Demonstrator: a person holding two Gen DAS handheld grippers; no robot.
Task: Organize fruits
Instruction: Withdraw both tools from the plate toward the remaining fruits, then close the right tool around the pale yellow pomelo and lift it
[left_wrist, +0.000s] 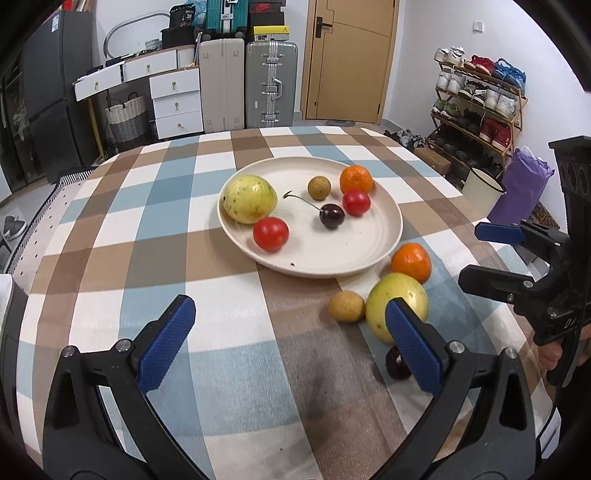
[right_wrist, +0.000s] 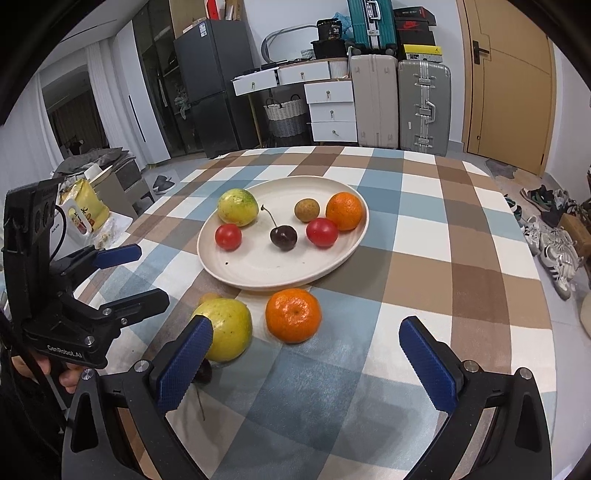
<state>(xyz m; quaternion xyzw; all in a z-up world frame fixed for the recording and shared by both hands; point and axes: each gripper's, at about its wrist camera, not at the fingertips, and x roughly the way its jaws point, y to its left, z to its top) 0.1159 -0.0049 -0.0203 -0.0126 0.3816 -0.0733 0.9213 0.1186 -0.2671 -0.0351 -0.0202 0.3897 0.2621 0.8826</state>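
A cream plate on the checked tablecloth holds a yellow-green fruit, two red tomatoes, a dark cherry, a small brown fruit and a tangerine. On the cloth before the plate lie a tangerine, a yellow-green fruit, a small brown fruit and a dark cherry, partly hidden behind fingers. My left gripper is open and empty. My right gripper is open and empty above the cloth.
Beyond the round table stand suitcases, white drawers, a wooden door and a shoe rack. A dark fridge and a snack bag are at the left in the right wrist view.
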